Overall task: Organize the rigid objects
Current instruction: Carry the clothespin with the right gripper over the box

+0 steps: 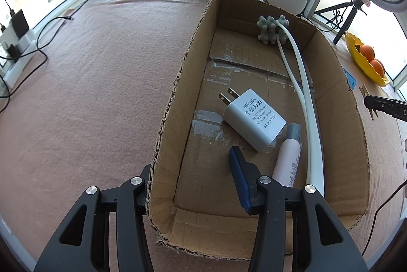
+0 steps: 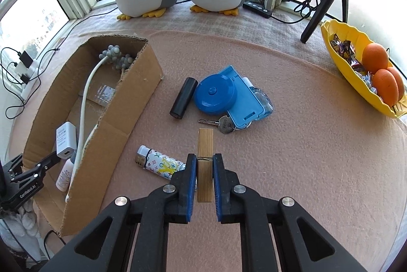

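Pink felt table (image 2: 292, 144), window behind. Box (image 2: 122, 124) at left holds charger (image 1: 254, 116), bottle (image 1: 286, 160), cable (image 1: 311, 119). Left gripper (image 1: 195, 185) clamps box wall. Right gripper (image 2: 205, 167) pinches wooden block (image 2: 205, 144), right of box, near lighter (image 2: 160, 163).

left gripper (image 1: 193, 185) and right gripper (image 2: 205, 165) both clamped, angled steeply downward
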`<state>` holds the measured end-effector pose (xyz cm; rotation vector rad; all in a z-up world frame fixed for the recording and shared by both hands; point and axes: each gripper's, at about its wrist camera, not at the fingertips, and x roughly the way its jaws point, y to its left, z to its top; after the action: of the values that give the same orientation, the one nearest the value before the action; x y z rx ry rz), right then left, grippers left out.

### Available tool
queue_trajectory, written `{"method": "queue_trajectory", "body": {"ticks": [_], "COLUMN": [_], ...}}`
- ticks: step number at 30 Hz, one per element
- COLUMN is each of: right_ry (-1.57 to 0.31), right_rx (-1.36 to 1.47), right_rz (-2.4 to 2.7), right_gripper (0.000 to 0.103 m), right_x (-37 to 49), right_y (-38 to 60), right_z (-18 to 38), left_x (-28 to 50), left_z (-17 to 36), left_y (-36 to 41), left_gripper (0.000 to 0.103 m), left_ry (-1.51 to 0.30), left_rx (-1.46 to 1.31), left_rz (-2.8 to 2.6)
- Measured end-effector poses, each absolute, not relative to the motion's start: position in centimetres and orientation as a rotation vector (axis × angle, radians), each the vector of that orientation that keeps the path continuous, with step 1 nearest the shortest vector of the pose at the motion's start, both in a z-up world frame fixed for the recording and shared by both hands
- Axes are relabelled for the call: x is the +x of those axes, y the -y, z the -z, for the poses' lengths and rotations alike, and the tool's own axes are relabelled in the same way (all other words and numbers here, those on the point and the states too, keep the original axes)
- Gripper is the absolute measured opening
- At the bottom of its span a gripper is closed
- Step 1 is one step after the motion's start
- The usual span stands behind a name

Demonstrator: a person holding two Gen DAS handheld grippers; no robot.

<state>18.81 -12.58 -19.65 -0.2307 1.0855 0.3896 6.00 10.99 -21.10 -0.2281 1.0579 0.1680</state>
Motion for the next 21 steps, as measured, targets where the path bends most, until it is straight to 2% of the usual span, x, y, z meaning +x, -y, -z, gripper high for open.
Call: {"method": "queue_trajectory", "body": {"ticks": [9,21], "right_ry": [-0.999,-0.981], "right_rx": [-0.222,-0.239], "right_rz": [-0.46,-0.602], "right_gripper": [0.012,0.012], "right_x": [17.0,14.1], "right_y": [9.4,3.9], "right_z": [16.0,15.4], "left_x": [6.0,6.0], "left_z": [21.1,21.1], "left_y": [-11.0,-11.0], "left_gripper": [0.046,0.046], "left_ry": [-1.055,-1.055], "left_rx": [-0.224,-0.224], "left_rz": [-0.164,-0.165]}}
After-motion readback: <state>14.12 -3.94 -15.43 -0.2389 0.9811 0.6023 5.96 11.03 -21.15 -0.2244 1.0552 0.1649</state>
